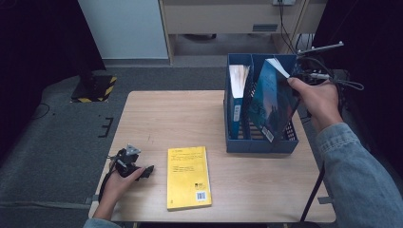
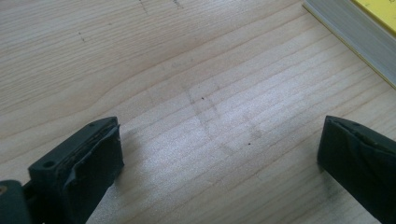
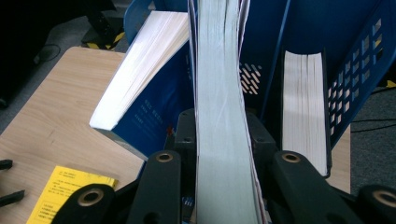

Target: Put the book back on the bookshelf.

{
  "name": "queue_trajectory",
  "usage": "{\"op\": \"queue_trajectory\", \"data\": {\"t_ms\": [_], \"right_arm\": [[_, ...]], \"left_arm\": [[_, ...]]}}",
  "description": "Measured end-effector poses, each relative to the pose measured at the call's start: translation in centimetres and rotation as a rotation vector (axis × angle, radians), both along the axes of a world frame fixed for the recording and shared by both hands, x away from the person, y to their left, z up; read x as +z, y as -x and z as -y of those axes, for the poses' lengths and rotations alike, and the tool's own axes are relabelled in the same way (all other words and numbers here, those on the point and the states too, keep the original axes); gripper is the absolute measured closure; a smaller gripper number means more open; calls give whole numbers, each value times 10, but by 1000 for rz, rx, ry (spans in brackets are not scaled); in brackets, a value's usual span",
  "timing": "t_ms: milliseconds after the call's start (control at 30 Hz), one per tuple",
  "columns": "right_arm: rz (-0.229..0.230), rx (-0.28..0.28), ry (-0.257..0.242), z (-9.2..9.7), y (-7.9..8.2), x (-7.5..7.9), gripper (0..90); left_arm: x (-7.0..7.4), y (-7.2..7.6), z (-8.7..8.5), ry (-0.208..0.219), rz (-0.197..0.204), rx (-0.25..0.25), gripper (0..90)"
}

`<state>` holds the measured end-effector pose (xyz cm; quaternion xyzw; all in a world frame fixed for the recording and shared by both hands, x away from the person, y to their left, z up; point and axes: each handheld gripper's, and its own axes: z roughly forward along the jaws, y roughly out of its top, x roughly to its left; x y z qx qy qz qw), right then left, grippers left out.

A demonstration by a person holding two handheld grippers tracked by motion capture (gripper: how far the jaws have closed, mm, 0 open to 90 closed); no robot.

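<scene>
Two hand-held grippers are in play. The right hand-held gripper is clamped on the page edge of a dark blue book, its jaws pressed against both covers in the right gripper view. In the high view that book hangs tilted at the upper right of the frame, its lower corner down inside the blue file rack, over one of the rack's middle slots. A second blue book stands leaning in the rack's leftmost slot, and the right gripper view shows a third book upright in a slot toward the right of that frame.

The left hand-held gripper rests low at the lower left of the high view, jaws spread wide with nothing but bare desk between them. A yellow book lies flat on the desk at lower centre, just to the right of that gripper and apart from it.
</scene>
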<state>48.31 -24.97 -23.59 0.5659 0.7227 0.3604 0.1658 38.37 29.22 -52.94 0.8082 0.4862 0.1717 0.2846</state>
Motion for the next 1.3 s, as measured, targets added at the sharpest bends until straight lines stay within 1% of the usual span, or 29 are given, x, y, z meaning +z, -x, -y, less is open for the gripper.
{"op": "queue_trajectory", "data": {"t_ms": [67, 100, 200, 367, 600, 667, 733, 833, 900, 933, 967, 1000, 1033, 1133, 1300], "right_arm": [[-3, -3, -2, -1, -1, 0, 725], [-11, 7, 1, -1, -2, 0, 725], [-23, 9, 0, 1, 0, 1, 725], [-27, 10, 0, 8, 3, 1, 724], [-28, -7, -5, 16, 6, 3, 724], [-24, -12, -5, 15, 4, 2, 724], [-10, -13, -8, 11, 1, 2, 724], [-5, -20, -14, 9, -3, 1, 724], [-7, -25, -13, 4, -8, -1, 725], [-10, -31, -4, 1, -12, -2, 725], [-10, -31, -4, 1, -12, -2, 725], [-11, -34, 7, -2, -17, -4, 725], [-11, -34, 7, -2, -17, -4, 725], [-14, -47, 26, -8, -25, -9, 724], [-14, -54, 37, -14, -32, -11, 724]], "left_arm": [[0, 0, 0, 0, 1, 0, 0], [0, 0, 0, 0, 0, 0, 0], [0, 0, 0, 0, 0, -1, 0], [0, 0, 0, -1, 0, -1, 0], [0, -1, 1, -1, 0, 1, 0], [0, 0, 1, -1, 1, 1, 0], [0, 0, 1, 1, 2, 1, 0], [0, 0, 1, -1, 0, -1, 0], [0, 0, 1, 0, 1, 0, 0], [0, 0, 1, 1, 2, 0, 0], [0, 0, 1, 1, 1, 0, 0], [0, 0, 1, 0, 1, -1, 0], [0, 0, 1, 0, 1, -1, 0], [0, -1, 1, -1, -1, -4, 0], [0, -1, 1, 0, 0, -4, 0]]}}
